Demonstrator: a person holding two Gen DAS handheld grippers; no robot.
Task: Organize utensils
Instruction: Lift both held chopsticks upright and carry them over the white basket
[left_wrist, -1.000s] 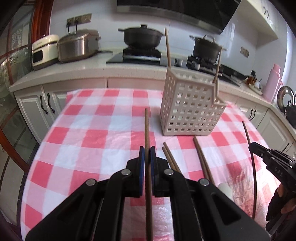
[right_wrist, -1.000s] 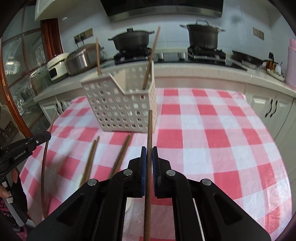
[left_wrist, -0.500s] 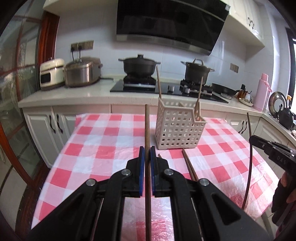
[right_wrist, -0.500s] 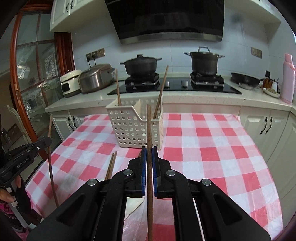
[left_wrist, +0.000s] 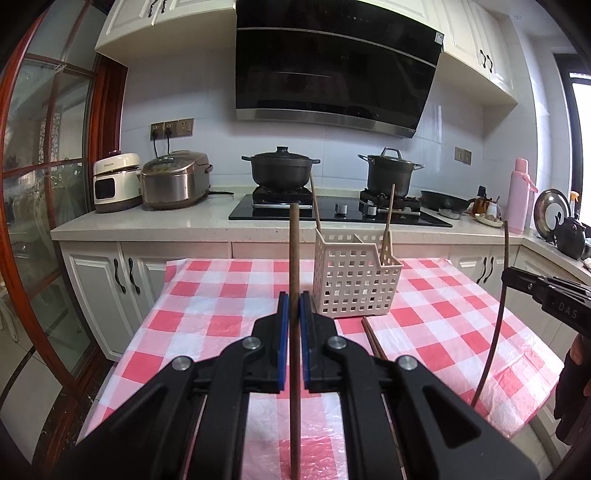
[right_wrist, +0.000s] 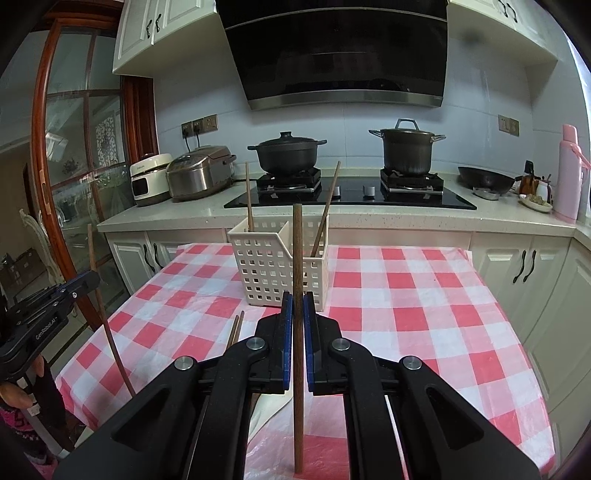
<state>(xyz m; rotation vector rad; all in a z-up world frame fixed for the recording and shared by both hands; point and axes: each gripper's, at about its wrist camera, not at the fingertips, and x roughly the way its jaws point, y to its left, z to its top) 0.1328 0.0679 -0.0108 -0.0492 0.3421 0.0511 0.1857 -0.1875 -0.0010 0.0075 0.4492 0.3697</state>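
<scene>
Grippers both sit higher than a second ago, so you now see the range hood above the white lattice basket (left_wrist: 356, 284). Your left gripper (left_wrist: 294, 325) pinches one slim brown wooden chopstick (left_wrist: 294, 258) upright; your right gripper (right_wrist: 297, 325) clamps another chopstick (right_wrist: 297, 258), both above the checked tablecloth (right_wrist: 406, 295)
</scene>
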